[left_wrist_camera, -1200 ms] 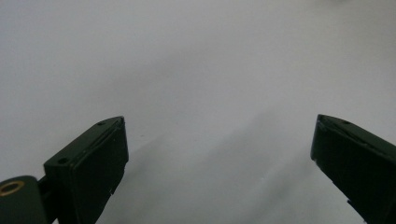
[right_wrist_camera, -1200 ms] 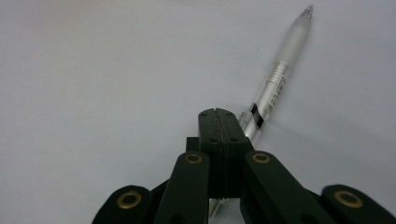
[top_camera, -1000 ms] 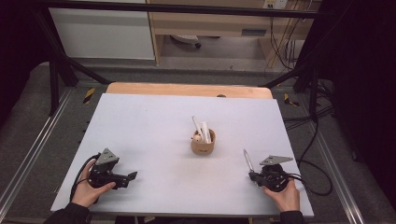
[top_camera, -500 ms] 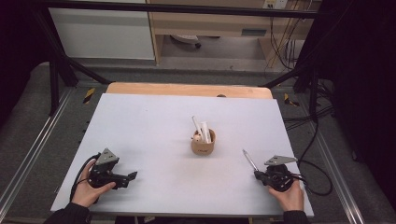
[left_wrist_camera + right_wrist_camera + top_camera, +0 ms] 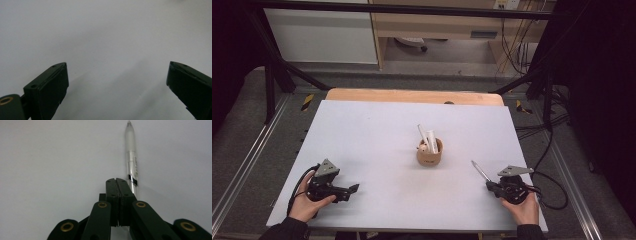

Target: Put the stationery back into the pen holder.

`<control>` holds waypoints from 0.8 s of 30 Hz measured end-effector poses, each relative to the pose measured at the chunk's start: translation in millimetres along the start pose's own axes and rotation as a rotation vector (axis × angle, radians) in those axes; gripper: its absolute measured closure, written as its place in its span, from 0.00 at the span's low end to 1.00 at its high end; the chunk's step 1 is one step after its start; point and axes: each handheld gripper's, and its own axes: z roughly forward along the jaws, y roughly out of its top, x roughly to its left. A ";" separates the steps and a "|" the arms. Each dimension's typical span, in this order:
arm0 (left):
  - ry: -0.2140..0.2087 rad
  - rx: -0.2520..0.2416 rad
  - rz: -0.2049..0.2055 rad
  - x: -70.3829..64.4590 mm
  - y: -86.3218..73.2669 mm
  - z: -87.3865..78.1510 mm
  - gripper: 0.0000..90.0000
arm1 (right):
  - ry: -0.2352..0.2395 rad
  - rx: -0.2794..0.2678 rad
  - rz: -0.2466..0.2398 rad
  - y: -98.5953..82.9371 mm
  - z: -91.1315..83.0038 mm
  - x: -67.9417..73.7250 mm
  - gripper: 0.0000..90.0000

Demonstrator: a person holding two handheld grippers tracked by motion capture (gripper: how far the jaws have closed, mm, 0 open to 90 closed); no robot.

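A tan cup (image 5: 429, 152) stands mid-table with white pens (image 5: 428, 137) sticking up out of it. A clear pen (image 5: 479, 171) lies on the grey table (image 5: 372, 140), right of the cup. My right gripper (image 5: 490, 186) sits at the pen's near end. Seen from the right gripper view, the jaws of this gripper (image 5: 115, 180) are pressed together, and the pen (image 5: 131, 157) runs along their right side and under them, not between them. My left gripper (image 5: 354, 189) rests at the near left, open, with bare table between its jaws (image 5: 117, 75).
A wooden strip (image 5: 412, 95) shows along the table's far edge. A black cable (image 5: 554, 197) loops off the right gripper past the table's right edge. Dark frame bars and floor surround the table.
The right hand and gripper have slid a little to the right and toward me. The pen has stayed nearly where it was. The left hand has not moved.
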 end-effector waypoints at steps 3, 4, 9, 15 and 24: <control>-0.001 0.001 0.000 -0.1 0.1 0.2 0.05 | 0.014 -0.023 0.009 5.7 -1.8 2.5 0.90; -0.001 0.000 0.001 -0.1 0.2 0.2 0.05 | 0.016 -0.029 0.015 8.4 -2.1 3.2 0.86; -0.003 -0.001 -0.002 0.1 0.4 0.4 0.05 | 0.006 -0.055 0.030 23.1 -1.0 5.3 0.65; -0.006 0.004 -0.001 -0.3 0.4 1.3 0.05 | -0.003 -0.045 0.041 41.6 7.3 2.8 0.36; -0.010 0.007 -0.001 -0.4 1.3 3.1 0.05 | 0.003 -0.009 0.033 64.5 23.7 -7.8 0.08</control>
